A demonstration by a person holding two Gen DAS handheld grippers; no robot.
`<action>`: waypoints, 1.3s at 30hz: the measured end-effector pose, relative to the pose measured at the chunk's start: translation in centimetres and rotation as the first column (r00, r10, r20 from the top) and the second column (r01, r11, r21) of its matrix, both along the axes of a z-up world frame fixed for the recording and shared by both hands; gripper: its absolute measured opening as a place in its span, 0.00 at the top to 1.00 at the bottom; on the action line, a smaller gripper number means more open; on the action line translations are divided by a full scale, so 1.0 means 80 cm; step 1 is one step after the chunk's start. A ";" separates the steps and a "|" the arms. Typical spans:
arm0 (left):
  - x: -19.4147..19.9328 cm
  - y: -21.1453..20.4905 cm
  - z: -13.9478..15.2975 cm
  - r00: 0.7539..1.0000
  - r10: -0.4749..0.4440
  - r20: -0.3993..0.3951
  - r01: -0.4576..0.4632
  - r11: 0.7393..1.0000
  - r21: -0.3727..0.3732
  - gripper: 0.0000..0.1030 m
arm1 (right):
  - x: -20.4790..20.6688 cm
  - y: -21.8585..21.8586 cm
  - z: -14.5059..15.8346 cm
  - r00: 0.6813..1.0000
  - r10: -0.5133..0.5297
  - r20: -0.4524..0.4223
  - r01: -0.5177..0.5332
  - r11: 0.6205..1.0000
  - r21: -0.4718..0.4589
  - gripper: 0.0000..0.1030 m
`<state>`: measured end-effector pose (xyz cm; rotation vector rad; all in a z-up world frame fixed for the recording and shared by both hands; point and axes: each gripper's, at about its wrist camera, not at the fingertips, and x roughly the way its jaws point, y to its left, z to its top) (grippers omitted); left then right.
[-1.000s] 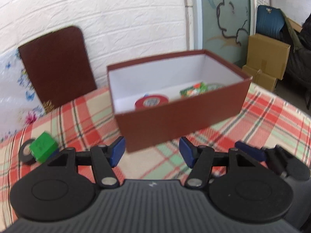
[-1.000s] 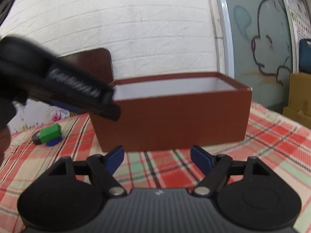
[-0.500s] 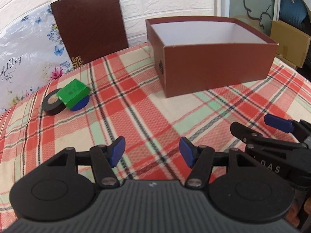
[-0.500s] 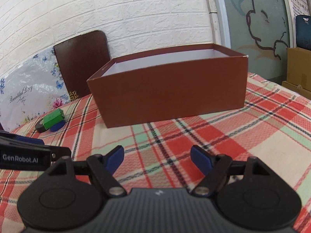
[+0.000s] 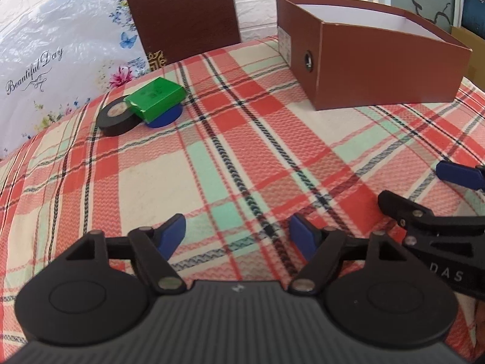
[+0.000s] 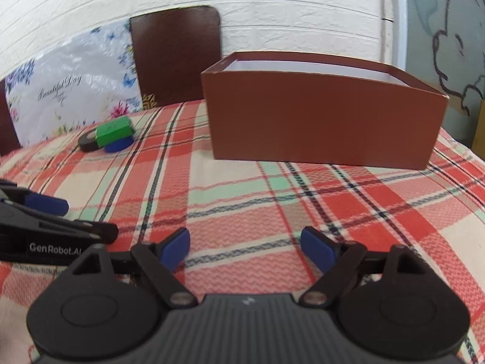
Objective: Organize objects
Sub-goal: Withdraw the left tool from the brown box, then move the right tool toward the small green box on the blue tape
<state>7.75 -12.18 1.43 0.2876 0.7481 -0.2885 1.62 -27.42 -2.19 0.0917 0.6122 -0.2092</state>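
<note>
Left gripper [image 5: 236, 235]: jaws spread wide, nothing between the blue pads, low over the plaid tablecloth [image 5: 230, 139] at the near edge. Right gripper [image 6: 245, 247]: likewise wide apart and holding nothing, low over the cloth. The two tools sit side by side. The right one shows at the right edge of the left wrist view, and the left one, marked "GenRobot.AI", shows at the left edge of the right wrist view.

Objects left on the cloth, far left:
- green box [image 5: 156, 98], tilted, propped on the two items below it
- black tape roll [image 5: 116, 118], lying flat, touching the box's left end
- blue disc [image 5: 165, 118], flat, mostly covered by the box, only its near rim showing

All three form one cluster, well apart from both grippers. They also show in the right wrist view: box [image 6: 114, 132], roll [image 6: 88, 142], disc [image 6: 118, 146].

Brown cardboard box [image 5: 379, 69]: far right on the cloth, open top, white inside, a round metal eyelet in its short left wall. From either view the contents cannot be seen. It stands well apart from the cluster, with bare cloth between.

Behind the table: dark brown chair back [image 6: 177, 54], floral plastic sheet printed "Beautiful Day" [image 5: 54, 48], white brick wall [image 6: 242, 6].
</note>
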 end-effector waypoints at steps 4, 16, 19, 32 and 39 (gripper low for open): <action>0.003 0.011 -0.003 1.000 0.012 0.005 -0.012 1.000 -0.011 0.20 | 0.004 0.013 -0.001 1.000 0.023 -0.018 -0.023 0.999 -0.038 0.18; 0.012 0.039 -0.011 0.999 0.031 0.022 -0.030 0.998 -0.047 0.12 | 0.015 0.047 -0.003 0.996 0.086 -0.037 -0.089 0.992 -0.094 0.18; 0.014 0.044 -0.014 0.999 0.036 0.026 -0.034 0.998 -0.055 0.10 | 0.016 0.051 -0.003 0.995 0.095 -0.038 -0.099 0.990 -0.100 0.18; 0.015 0.052 -0.017 0.999 0.036 0.038 -0.033 0.997 -0.070 0.07 | 0.018 0.043 -0.004 0.995 0.099 -0.034 -0.101 0.993 -0.059 0.16; 0.015 0.065 -0.018 0.998 0.052 0.038 -0.049 0.996 -0.080 0.06 | 0.017 0.044 -0.004 0.995 0.098 -0.035 -0.100 0.993 -0.065 0.16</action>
